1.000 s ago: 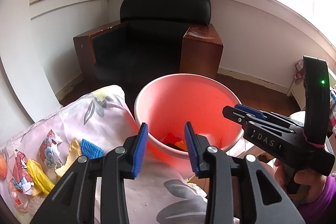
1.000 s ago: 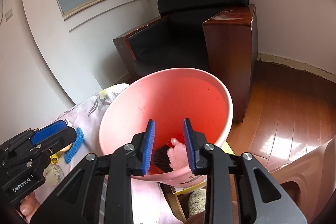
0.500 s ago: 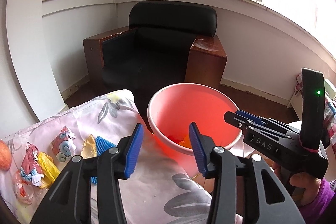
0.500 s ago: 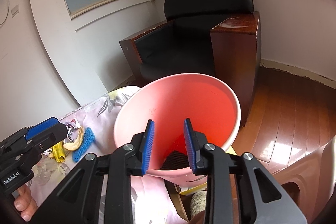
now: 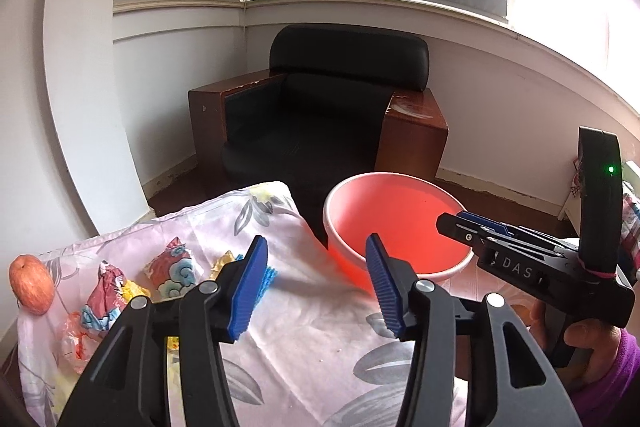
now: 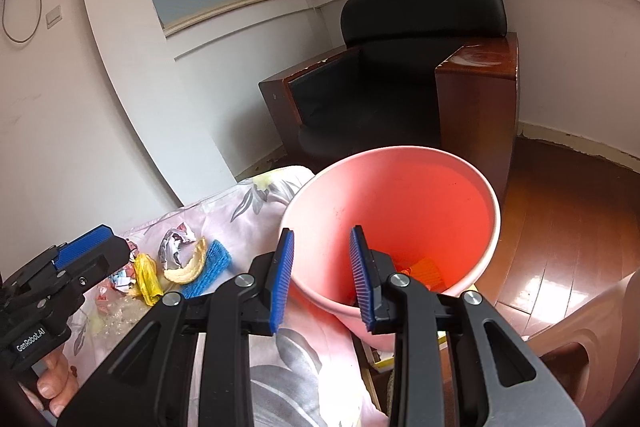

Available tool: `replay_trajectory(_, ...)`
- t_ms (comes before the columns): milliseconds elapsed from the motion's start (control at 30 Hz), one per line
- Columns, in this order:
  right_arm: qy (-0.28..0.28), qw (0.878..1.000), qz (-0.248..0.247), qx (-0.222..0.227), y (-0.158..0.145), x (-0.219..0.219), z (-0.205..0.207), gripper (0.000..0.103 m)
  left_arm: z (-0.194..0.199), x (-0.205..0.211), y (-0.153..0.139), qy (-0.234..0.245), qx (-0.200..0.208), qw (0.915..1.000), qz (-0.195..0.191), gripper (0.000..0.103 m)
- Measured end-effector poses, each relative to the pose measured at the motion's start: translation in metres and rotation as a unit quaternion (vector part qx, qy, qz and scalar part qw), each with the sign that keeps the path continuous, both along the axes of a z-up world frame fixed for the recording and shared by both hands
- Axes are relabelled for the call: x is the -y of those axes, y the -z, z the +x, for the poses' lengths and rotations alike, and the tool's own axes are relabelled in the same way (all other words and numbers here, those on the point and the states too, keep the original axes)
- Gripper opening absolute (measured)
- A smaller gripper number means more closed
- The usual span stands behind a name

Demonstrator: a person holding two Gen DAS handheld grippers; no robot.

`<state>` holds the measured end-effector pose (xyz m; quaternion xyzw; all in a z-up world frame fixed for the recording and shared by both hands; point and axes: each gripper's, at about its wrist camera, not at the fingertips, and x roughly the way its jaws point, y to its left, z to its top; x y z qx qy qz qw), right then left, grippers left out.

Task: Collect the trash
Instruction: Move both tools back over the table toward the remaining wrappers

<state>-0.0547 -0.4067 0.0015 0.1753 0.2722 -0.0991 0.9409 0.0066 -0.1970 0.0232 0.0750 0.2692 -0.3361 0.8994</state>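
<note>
"DAS" stands on the side of the right gripper (image 5: 448,223); "GenRobot.AI" runs along the left gripper (image 6: 86,239).

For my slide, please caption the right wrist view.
Empty tongs above pink bin; trash waits on the floral cloth.

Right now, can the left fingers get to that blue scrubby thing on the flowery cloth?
Probably yes. The left gripper is empty with its fingers apart, having just been opening, and the blue scrubber lies uncovered on the cloth just ahead. Only a curled peel leans on its near edge.
</note>
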Motion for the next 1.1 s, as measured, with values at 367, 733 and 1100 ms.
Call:
replay_trajectory(367, -0.036, 0.999, 0.001, -0.014, 0.002, -0.03, 0.008, 0.03, -0.014, -0.066, -0.001, -0.055, 0.023, 0.9982, 0.003, 0.058)
replay_trajectory(733, -0.098, 0.994, -0.003, -0.051, 0.018, -0.075, 0.03, 0.03, -0.021, -0.135, 0.027, -0.121, 0.013, 0.9914, 0.047, 0.059)
replay_trajectory(1100, -0.148, 0.986, -0.008, -0.08, 0.031, -0.114, 0.043, 0.03, -0.01, -0.19, 0.053, -0.183, -0.035, 0.9814, 0.045, 0.059)
